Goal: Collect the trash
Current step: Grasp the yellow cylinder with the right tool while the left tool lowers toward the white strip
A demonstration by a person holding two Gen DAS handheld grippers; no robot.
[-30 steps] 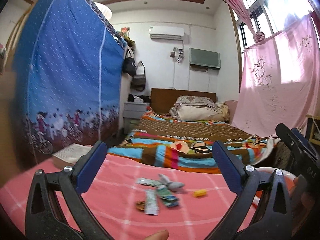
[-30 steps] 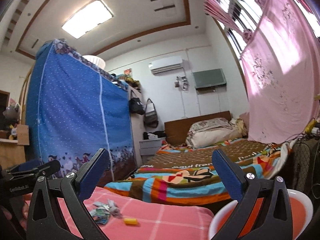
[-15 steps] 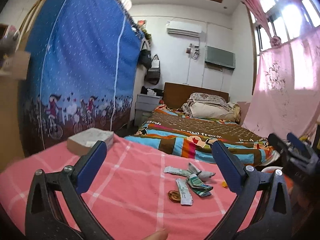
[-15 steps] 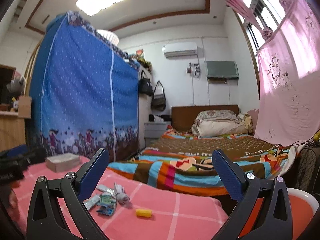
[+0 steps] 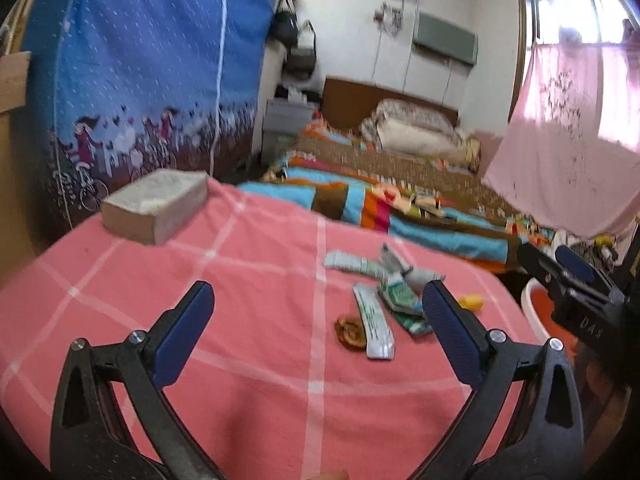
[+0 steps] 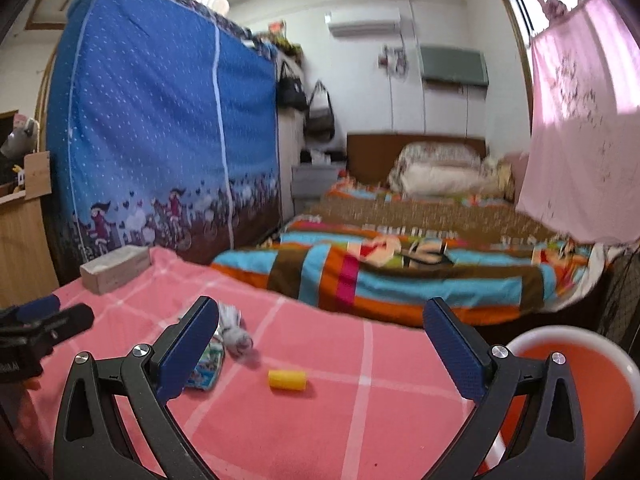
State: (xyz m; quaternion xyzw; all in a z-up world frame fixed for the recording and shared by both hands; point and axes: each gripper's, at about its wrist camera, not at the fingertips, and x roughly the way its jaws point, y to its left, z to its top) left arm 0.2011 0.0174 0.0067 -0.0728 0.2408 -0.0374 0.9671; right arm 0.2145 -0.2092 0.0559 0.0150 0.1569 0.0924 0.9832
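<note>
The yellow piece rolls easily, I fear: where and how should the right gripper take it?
Grip the yellow piece across its short round middle, coming down from above with the right gripper. It lies on its side, alone on the pink cloth, so both curved flanks are free.

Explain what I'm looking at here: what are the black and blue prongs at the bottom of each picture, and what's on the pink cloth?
Those prongs are hand-held grippers, one per hand, each with a camera looking along its jaws. The left gripper and right gripper are both open and hold nothing. On the pink checked cloth lie wrappers, a brown scrap, a small yellow piece and a whitish block. An orange bin with a white rim sits at the right.
</note>
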